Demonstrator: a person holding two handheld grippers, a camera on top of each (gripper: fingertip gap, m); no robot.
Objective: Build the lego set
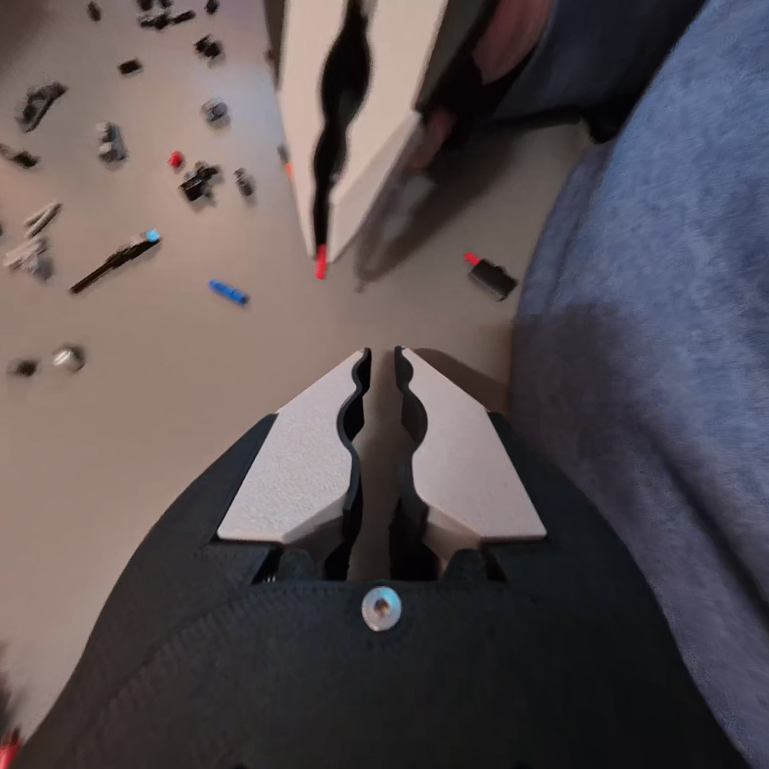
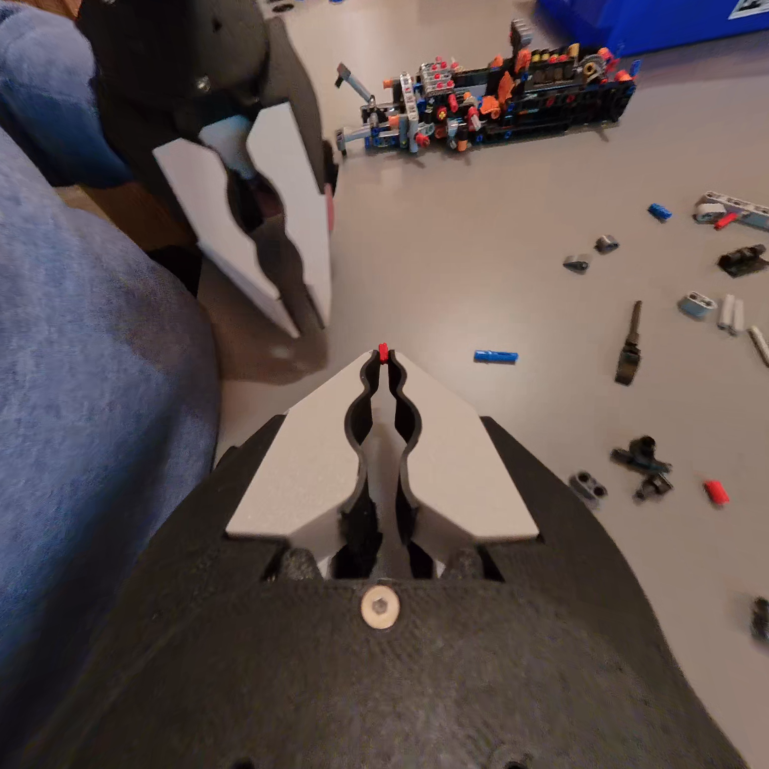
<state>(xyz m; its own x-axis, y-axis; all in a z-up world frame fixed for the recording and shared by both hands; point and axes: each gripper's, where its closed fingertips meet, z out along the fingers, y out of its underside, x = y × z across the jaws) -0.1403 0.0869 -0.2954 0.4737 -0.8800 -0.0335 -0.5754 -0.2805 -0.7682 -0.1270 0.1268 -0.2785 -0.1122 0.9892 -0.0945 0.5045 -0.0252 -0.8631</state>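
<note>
One blue pin [image 2: 496, 356] loose | right gripper [image 2: 383, 353] pinches red pin [image 2: 383, 351]

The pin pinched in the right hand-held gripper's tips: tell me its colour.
Red. The pin shows best in the right wrist view, clamped at the right hand-held gripper tips.

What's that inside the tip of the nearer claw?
A small red peg, pinched at the right gripper tip. Only its red end shows; the fingers cover the rest.

A small red pin [image 2: 383, 353] sits pinched at the fingertips of the right gripper [image 2: 383, 353], its tip poking out. The partly built model [image 2: 491, 106], long, black with orange, red and blue parts, lies on the grey table [image 2: 457, 258]. A blue pin [image 2: 496, 356] lies flat nearby among scattered black and grey pieces.
</note>
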